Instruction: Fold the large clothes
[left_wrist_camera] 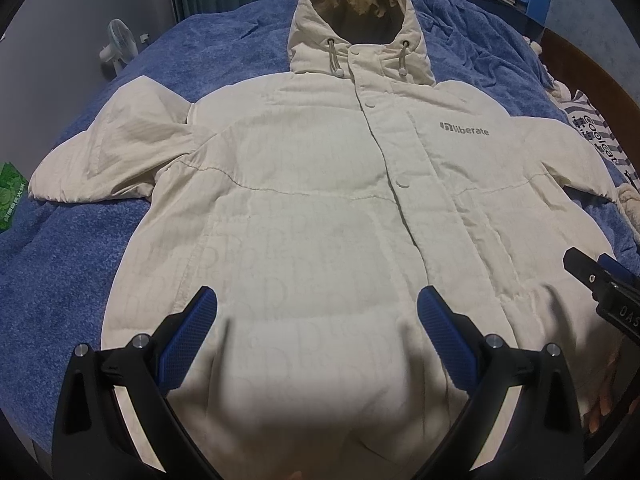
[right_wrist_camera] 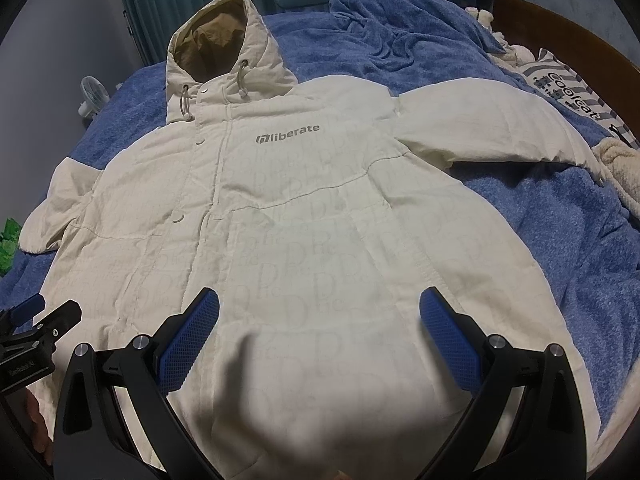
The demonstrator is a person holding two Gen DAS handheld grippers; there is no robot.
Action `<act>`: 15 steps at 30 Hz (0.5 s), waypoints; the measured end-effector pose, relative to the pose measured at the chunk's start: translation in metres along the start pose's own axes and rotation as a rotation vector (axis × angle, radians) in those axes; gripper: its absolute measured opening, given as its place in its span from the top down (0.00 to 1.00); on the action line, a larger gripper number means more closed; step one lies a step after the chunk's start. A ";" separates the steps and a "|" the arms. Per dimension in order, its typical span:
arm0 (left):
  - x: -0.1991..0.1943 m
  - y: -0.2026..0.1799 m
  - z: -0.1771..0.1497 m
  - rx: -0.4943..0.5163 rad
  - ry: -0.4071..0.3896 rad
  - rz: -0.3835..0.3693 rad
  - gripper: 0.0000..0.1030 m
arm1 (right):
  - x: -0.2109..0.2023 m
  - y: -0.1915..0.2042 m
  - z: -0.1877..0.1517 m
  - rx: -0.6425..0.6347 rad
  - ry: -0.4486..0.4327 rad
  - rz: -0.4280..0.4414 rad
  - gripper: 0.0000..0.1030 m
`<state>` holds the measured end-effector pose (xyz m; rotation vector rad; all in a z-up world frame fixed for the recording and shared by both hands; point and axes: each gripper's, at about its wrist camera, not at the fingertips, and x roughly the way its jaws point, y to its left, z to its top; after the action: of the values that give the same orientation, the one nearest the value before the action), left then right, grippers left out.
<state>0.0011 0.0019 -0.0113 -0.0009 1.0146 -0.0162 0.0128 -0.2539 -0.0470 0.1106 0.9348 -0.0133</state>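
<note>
Left gripper (left_wrist_camera: 316, 312): jaws spread wide, holding nothing, poised over the hem.
Right gripper (right_wrist_camera: 320, 312): equally wide and empty, just beside its partner, likely readying a two-handed fold.
Jacket (left_wrist_camera: 320, 208): cream hooded puffer, front up and snapped shut, flat on the blue blanket (left_wrist_camera: 72, 264).
Sleeves: both splayed outward, not yet folded in.
Hood (right_wrist_camera: 218, 36): far end, away from the grippers.

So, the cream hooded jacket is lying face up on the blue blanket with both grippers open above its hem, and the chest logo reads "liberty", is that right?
Almost. The logo reads "liberate", not "liberty", clearest in the right wrist view. The rest holds: the cream jacket lies face up on the blue blanket, with the left gripper and right gripper open above its hem.
</note>
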 end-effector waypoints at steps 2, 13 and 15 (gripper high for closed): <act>0.000 0.000 0.000 0.001 -0.002 0.002 0.07 | 0.000 0.000 0.000 0.003 0.000 -0.001 0.06; -0.001 0.012 0.004 -0.034 -0.030 -0.022 0.07 | -0.003 -0.007 0.005 0.006 -0.043 -0.058 0.06; -0.002 0.017 0.007 -0.059 -0.056 -0.023 0.07 | -0.005 -0.009 0.007 0.013 -0.054 -0.056 0.06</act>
<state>0.0064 0.0191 -0.0059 -0.0660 0.9582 -0.0071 0.0153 -0.2638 -0.0394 0.0955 0.8840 -0.0739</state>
